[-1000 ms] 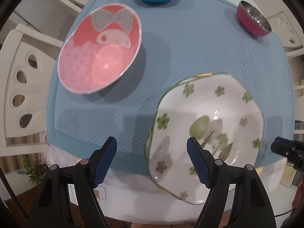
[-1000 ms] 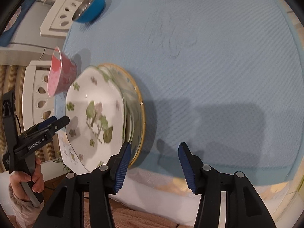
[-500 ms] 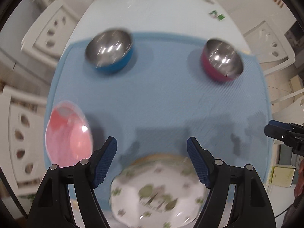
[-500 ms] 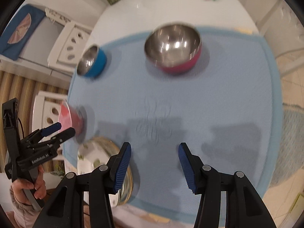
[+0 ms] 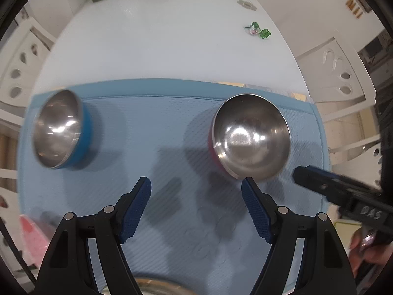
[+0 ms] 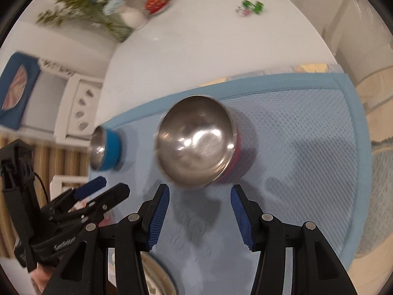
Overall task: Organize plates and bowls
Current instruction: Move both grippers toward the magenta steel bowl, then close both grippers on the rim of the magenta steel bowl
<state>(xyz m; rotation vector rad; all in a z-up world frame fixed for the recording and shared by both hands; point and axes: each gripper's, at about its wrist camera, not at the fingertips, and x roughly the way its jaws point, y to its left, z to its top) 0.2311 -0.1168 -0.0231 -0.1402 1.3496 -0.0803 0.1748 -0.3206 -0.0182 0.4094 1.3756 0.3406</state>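
A steel bowl with a pink outside (image 5: 250, 137) (image 6: 196, 145) stands on the blue mat (image 5: 157, 127) (image 6: 302, 132). A steel bowl with a blue outside (image 5: 60, 129) (image 6: 104, 148) stands to its left. My left gripper (image 5: 196, 207) is open and empty, between the two bowls and nearer than them. My right gripper (image 6: 197, 213) is open and empty, just short of the pink-sided bowl. The plate stack's rim (image 5: 157, 288) (image 6: 157, 275) shows at the bottom edge. The pink cartoon bowl (image 5: 32, 236) is at the lower left, blurred.
White chairs (image 5: 343, 68) (image 6: 78, 105) stand around the white table (image 5: 159, 41). A vase with greenery (image 6: 118, 17), a red dish (image 6: 157, 2) and small green items (image 5: 260, 30) sit at the far end.
Both grippers have moved forward over the mat toward the steel bowls. The plate stack and pink cartoon bowl have dropped to the frame edges. Both grippers stay open.
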